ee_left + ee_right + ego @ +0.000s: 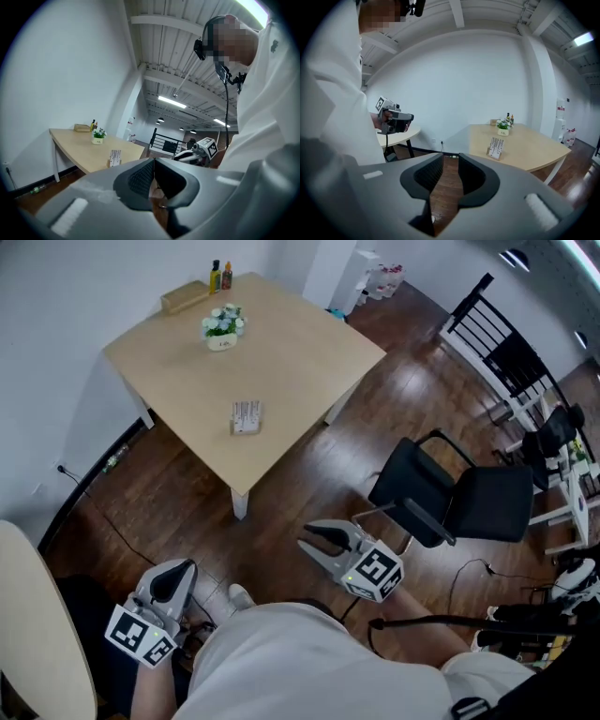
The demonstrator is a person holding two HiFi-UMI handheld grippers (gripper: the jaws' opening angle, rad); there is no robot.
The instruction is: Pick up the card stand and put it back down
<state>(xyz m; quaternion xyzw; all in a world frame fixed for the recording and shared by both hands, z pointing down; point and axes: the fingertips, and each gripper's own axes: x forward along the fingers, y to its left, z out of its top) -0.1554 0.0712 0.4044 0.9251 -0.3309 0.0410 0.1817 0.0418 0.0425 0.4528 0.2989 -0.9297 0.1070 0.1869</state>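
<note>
The card stand (246, 416), a small white rack of cards, stands near the front edge of the light wooden table (281, 343). It also shows far off in the left gripper view as the card stand (115, 158) and in the right gripper view as the card stand (495, 148). Both grippers are held low over the floor, well short of the table. My left gripper (180, 570) is shut with nothing in it, its pads (140, 176) meeting. My right gripper (315, 536) is open, with only floor showing between its pads (473, 176).
On the table stand a small flower pot (222, 326), a tan box (184, 296) and two bottles (220, 276) at the far corner. A black chair (450, 498) is to the right on the wood floor. A round pale table edge (37, 615) lies at the left.
</note>
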